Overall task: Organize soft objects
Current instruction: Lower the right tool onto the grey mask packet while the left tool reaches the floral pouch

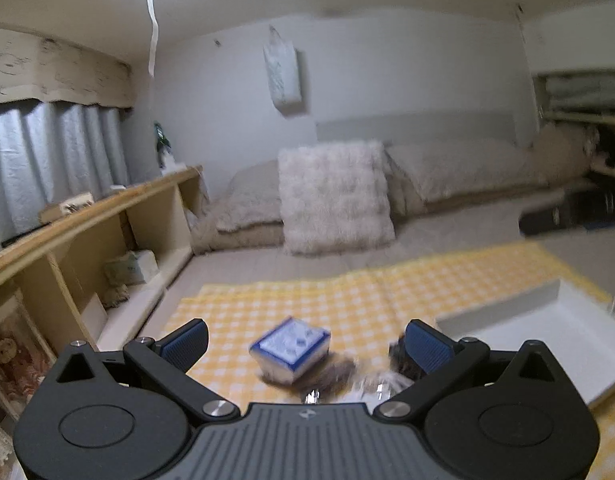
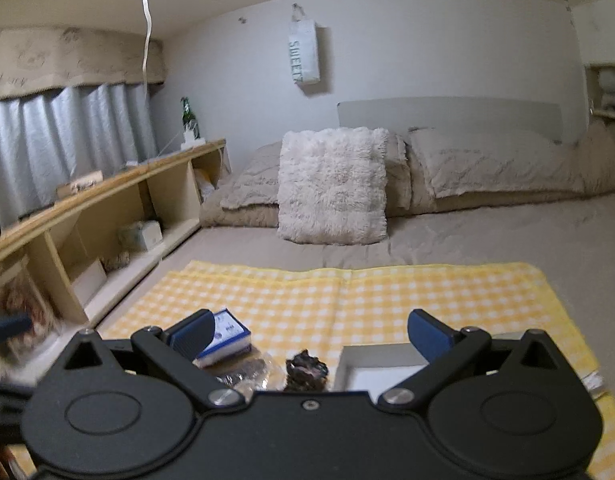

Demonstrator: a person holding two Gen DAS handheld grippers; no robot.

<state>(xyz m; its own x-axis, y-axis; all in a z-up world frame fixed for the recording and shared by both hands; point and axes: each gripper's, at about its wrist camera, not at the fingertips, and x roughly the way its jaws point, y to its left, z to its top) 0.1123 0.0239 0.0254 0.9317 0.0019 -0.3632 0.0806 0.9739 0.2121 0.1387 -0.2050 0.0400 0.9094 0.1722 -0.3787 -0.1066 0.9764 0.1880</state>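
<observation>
Left wrist view: my left hand-held gripper hangs wide and empty, the blue packet dead ahead between its fingers, on the yellow cloth near the bed's left edge. My right hand-held gripper, also wide, sits further off.

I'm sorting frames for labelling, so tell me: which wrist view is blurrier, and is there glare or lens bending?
Left wrist view: motion-smeared all over, the blue-and-white box and white tray soft-edged. Right wrist view: sharper, the fluffy pillow and the hanging bag's lettering crisp. Both: ceiling light blown out at the top edge, wooden shelf bowed by fisheye, corners dark.
</observation>
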